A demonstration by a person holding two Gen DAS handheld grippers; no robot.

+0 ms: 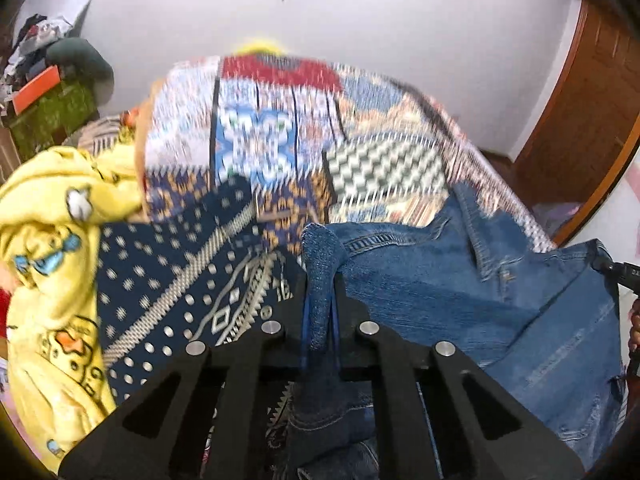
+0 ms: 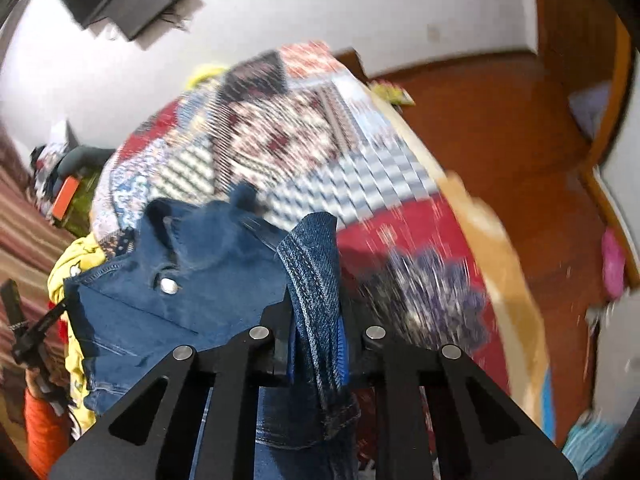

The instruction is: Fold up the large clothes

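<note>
**Both grippers clamped on the denim jacket above the bed**

The left gripper [image 1: 320,276] has its jaws pressed together on a bunched fold of the denim jacket [image 1: 460,292]; a rounded tip of blue cloth sticks up past the fingertips, and more of it hangs below the jaws. From this grip the jacket spreads away to the right, its collar and stitched seams showing, as far as the tip of the other tool at the frame's edge. Left of the gripper lies a dark blue patterned cloth [image 1: 180,280], and beyond that a yellow cartoon-print garment [image 1: 52,240].

The right gripper [image 2: 316,280] is likewise closed tight on a doubled edge of the same jacket, which stretches off to its left, a pale snap button [image 2: 169,285] facing up.

Ahead of both grippers lies the bed's patchwork quilt [image 1: 280,132], blurred. Right of the right gripper is a wooden floor [image 2: 520,128].
</note>
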